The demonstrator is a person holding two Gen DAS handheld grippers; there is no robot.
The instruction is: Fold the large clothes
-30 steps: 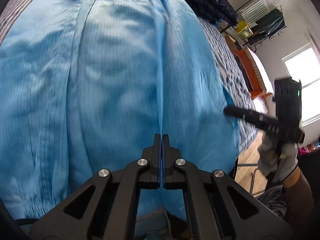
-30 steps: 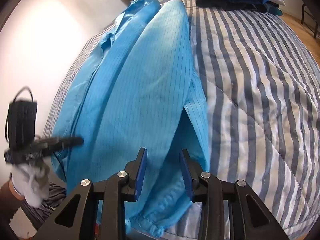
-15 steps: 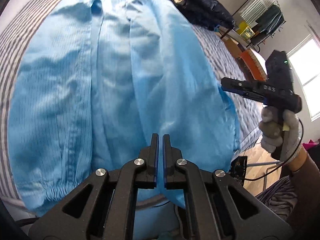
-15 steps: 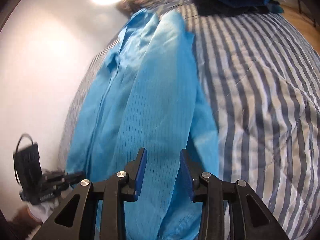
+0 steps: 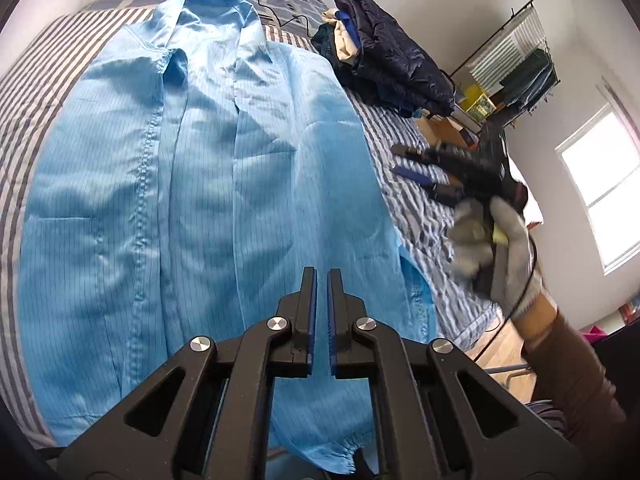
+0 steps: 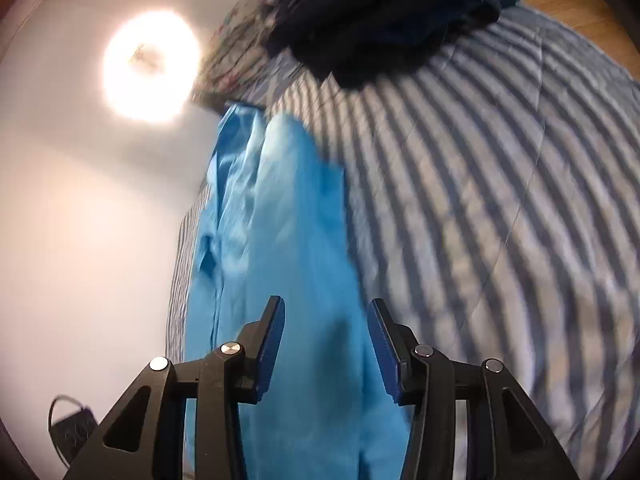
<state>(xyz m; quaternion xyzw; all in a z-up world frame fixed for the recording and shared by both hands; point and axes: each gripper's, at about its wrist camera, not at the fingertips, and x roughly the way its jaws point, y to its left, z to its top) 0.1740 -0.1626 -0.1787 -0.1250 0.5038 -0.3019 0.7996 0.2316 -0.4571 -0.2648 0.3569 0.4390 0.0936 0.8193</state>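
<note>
The light blue pinstriped coat [image 5: 200,184] is lying spread lengthwise on the striped quilt [image 6: 500,200] of the bed, collar at the far end. The left gripper [image 5: 319,280] is hovering above its hem with fingers nearly pressed together, pinching nothing. The right gripper [image 6: 326,320] is opening, its blue pads [image 6: 270,340] gripping nothing, over the coat's right edge.

No lettering, label, brand or number can be read anywhere here. The yellow box [image 5: 478,102] far off by the clothes rack [image 5: 516,52] has some print on it, but it is too small and blurred to make out.
</note>
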